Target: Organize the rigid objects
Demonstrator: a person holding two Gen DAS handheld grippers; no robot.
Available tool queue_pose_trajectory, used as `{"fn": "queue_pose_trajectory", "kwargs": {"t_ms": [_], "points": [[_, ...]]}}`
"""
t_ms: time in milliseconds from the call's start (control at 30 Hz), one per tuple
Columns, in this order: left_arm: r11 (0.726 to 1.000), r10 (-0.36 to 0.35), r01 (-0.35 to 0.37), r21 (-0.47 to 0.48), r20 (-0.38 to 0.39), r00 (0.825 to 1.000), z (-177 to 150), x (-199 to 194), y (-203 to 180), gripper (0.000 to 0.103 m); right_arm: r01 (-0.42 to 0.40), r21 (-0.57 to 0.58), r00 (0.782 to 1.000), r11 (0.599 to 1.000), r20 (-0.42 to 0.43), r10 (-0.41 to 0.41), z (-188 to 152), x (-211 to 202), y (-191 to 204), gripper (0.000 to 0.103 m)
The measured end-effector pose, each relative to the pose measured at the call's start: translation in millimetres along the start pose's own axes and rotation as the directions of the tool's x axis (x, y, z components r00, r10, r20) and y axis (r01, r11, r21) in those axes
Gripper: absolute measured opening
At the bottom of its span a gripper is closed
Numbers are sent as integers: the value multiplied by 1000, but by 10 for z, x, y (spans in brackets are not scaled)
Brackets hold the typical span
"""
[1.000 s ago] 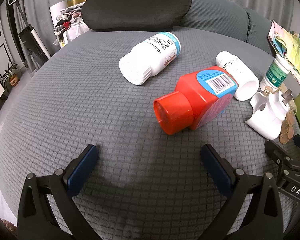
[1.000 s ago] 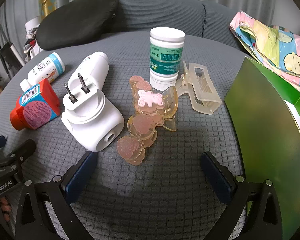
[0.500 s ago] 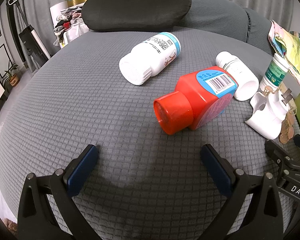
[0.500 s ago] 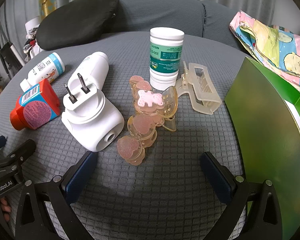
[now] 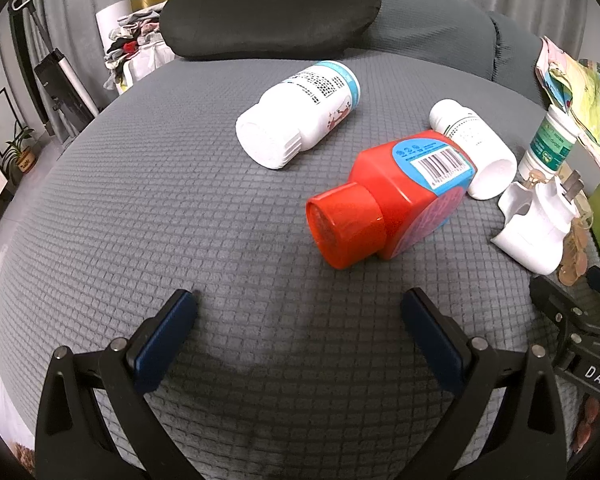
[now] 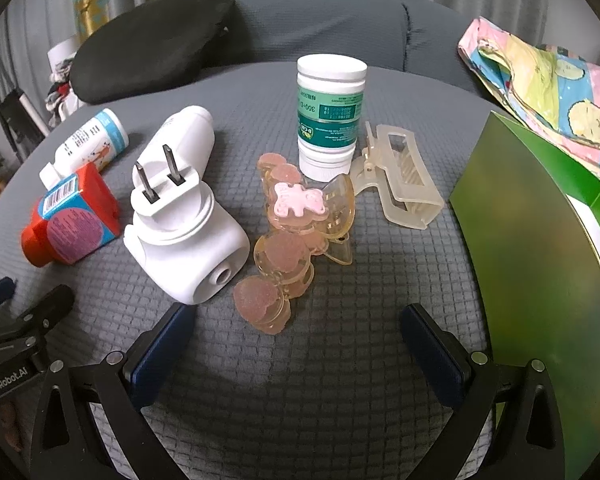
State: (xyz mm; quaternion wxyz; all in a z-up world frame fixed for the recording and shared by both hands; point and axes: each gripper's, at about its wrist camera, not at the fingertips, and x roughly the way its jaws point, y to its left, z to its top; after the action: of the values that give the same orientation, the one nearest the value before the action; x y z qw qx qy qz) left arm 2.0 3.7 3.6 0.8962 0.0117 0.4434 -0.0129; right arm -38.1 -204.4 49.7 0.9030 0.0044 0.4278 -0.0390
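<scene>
In the left wrist view a red bottle (image 5: 396, 196) with a red cap lies on its side, with a white bottle with a blue band (image 5: 300, 114) behind it and a smaller white bottle (image 5: 474, 148) to its right. My left gripper (image 5: 300, 312) is open and empty, just short of the red bottle. In the right wrist view a white plug-in device (image 6: 184, 224), pink hair clips (image 6: 292, 236), a clear claw clip (image 6: 400, 176) and an upright green-labelled bottle (image 6: 330, 112) lie ahead. My right gripper (image 6: 296, 328) is open and empty near the pink clips.
Everything lies on a grey quilted sofa seat (image 5: 140, 200). A green box (image 6: 540, 264) stands at the right. A colourful cloth (image 6: 540, 80) lies behind it. A black cushion (image 5: 268, 8) rests at the back. The left edge of the seat drops to the floor.
</scene>
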Motion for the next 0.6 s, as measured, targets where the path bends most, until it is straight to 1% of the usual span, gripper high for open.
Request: {"fn": "queue_pose_trajectory", "kwargs": {"t_ms": [133, 200, 267, 367, 467, 533, 600], "points": [[999, -31, 32, 6, -45, 999, 88, 2, 43, 102, -54, 32, 998, 998, 38, 53, -4, -90, -56, 103], [999, -46, 47, 4, -48, 998, 145, -25, 74, 102, -95, 68, 994, 993, 65, 90, -5, -171, -96, 103], [998, -62, 62, -7, -14, 998, 210, -112, 110, 102, -129, 99, 989, 987, 79, 121, 20, -265, -124, 103], [995, -96, 96, 0, 39, 995, 328, -269, 155, 102, -159, 128, 983, 979, 114, 145, 112, -461, -123, 103], [993, -114, 115, -3, 68, 991, 449, -359, 249, 102, -209, 151, 972, 966, 145, 187, 260, -704, -13, 103], [993, -116, 119, -28, 75, 990, 509, -372, 361, 102, -263, 157, 962, 952, 120, 246, 425, -760, 83, 103], [992, -108, 113, -64, 75, 991, 551, -378, 480, 102, -329, 172, 944, 929, 72, 321, 605, -733, 240, 103]]}}
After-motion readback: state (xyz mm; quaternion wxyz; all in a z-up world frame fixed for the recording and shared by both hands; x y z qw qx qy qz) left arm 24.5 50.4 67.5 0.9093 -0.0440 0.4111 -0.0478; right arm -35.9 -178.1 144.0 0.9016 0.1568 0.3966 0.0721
